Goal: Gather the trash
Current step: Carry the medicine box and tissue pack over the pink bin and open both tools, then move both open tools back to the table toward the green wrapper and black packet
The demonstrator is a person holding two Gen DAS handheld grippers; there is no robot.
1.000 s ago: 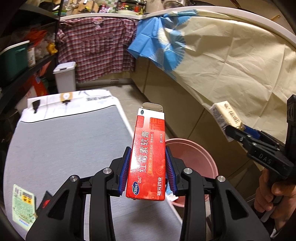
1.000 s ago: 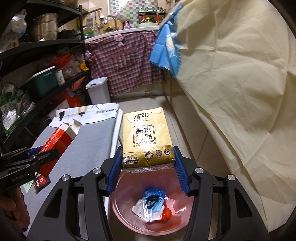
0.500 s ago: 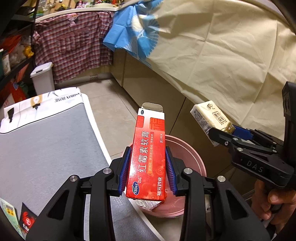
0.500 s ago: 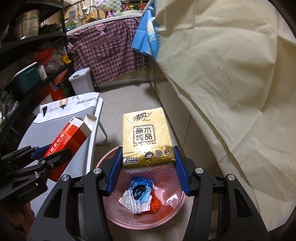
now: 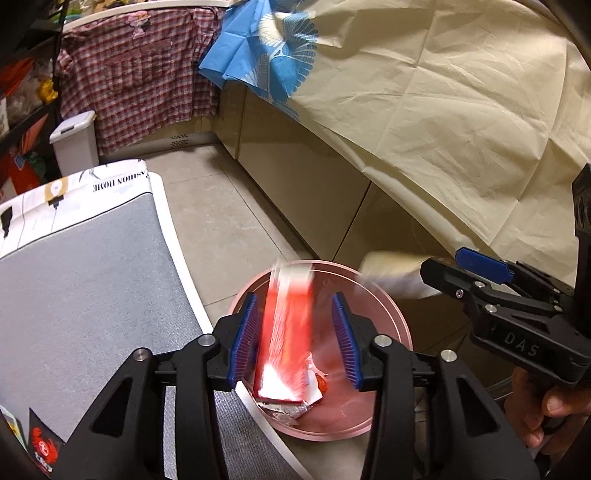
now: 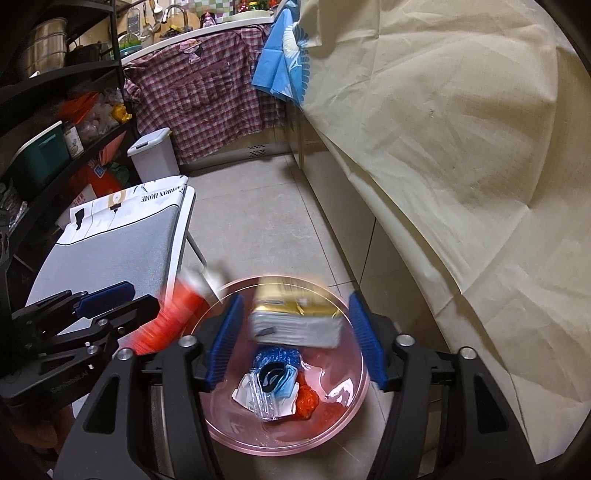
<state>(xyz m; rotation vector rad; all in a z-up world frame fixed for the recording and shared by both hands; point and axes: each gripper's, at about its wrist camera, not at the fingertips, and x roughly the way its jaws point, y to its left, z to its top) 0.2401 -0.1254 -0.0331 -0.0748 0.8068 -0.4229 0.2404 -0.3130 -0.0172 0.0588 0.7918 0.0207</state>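
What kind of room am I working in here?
Most likely a home kitchen or utility corner: a counter with a faucet and jars, a storage shelf with a steel pot, a tiled floor, and cabinets draped with a cream cloth.

A translucent pink plastic basin (image 6: 343, 413) holds a red cardboard box (image 5: 286, 332) (blurred) and a gold-topped tissue pack (image 6: 295, 319).
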